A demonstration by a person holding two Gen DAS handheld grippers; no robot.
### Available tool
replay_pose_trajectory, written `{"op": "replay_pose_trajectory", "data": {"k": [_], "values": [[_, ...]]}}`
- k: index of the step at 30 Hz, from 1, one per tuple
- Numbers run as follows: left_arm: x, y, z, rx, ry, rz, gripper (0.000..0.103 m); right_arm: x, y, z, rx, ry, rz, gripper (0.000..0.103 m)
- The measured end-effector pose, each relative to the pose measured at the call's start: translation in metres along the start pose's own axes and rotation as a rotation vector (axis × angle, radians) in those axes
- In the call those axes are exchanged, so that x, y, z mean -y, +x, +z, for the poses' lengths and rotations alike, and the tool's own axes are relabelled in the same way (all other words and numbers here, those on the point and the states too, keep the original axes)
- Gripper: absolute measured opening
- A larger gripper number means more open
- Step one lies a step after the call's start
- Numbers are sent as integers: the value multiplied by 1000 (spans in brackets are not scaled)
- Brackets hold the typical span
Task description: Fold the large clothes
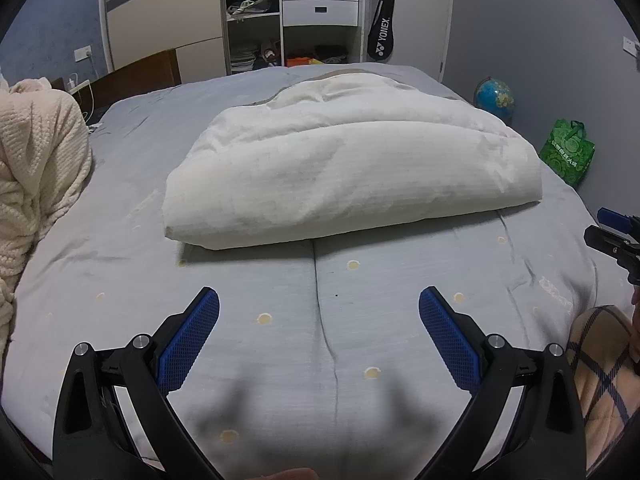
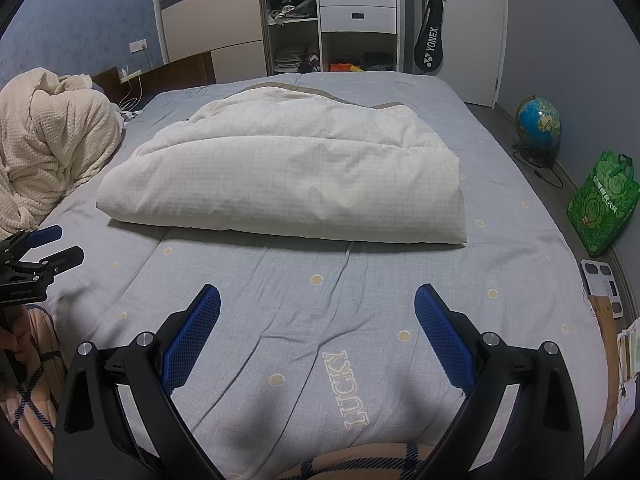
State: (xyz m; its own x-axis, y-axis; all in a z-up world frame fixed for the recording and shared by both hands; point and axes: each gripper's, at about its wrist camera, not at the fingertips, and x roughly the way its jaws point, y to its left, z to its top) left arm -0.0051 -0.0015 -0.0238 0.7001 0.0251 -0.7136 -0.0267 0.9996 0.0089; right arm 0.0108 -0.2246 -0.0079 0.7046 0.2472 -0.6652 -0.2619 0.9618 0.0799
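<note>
A white quilted duvet (image 1: 352,168) lies folded into a thick bundle in the middle of the grey bed (image 1: 280,340); it also shows in the right wrist view (image 2: 288,184). My left gripper (image 1: 319,300) is open and empty, hovering over the bed's near part, well short of the duvet's front fold. My right gripper (image 2: 317,298) is open and empty too, over the sheet above the word LUCKY. Each gripper appears at the edge of the other's view: the right one (image 1: 616,236) and the left one (image 2: 52,244).
A cream knitted blanket (image 2: 52,144) is heaped at the bed's left side. A globe (image 2: 538,124), a green bag (image 2: 604,204) and a scale (image 2: 604,284) stand on the floor to the right. A wardrobe with shelves (image 2: 336,20) stands behind the bed.
</note>
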Motion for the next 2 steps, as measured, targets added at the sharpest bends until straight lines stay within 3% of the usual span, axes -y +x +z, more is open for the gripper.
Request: {"op": "replay_pose_trajectory", "data": {"k": [2], "values": [[0,0,0,0,1,0,96,0,0,0,0,0,-1,93]]}}
